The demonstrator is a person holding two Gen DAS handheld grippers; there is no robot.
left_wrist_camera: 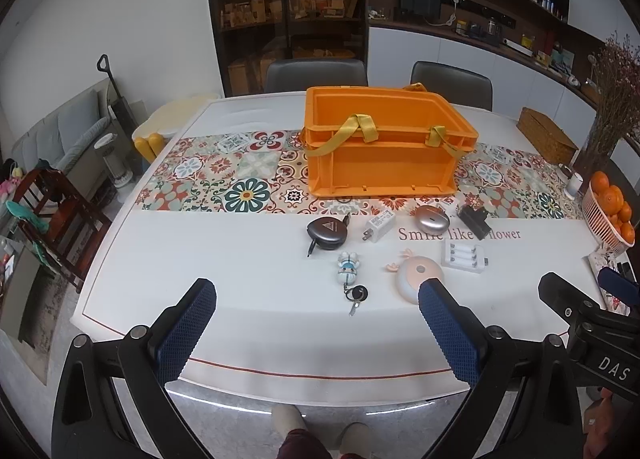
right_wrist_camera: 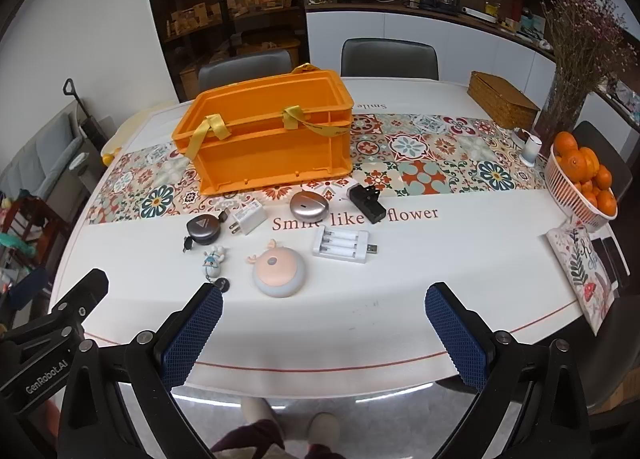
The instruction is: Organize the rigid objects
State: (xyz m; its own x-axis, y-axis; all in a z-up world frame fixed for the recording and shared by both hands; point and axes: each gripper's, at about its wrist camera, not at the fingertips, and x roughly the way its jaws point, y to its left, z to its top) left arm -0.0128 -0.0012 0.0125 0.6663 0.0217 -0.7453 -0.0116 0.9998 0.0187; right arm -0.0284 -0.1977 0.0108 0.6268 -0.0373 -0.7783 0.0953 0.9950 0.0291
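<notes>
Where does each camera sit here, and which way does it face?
Left wrist: on the left tongs, held open above the near table edge, facing the orange crate; its blue pads, the right tongs and the person's feet show.
Right wrist: on the right tongs, also open, same heading from further right; the left tongs show.
Shared: crate, pink round gadget, battery charger.

White table (right_wrist_camera: 400,299) carries a patterned runner (right_wrist_camera: 440,155), orange crate (right_wrist_camera: 264,139) on it (far of the grippers); chargers, earbud cases (right_wrist_camera: 309,206), keychain nearer.
</notes>
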